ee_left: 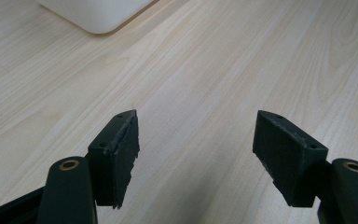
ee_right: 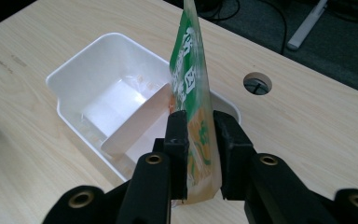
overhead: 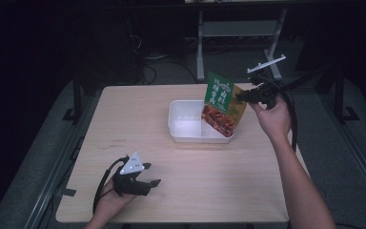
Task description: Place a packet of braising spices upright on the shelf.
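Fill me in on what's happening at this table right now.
A person works with tongs in each hand. The right tongs have a green and orange food pouch between their jaws, standing it on edge in one compartment of the white divided bin. There seems to be a slight gap beside the pouch, so the grip may be loosening. The left tongs rest open over the bare wooden table, holding nothing.
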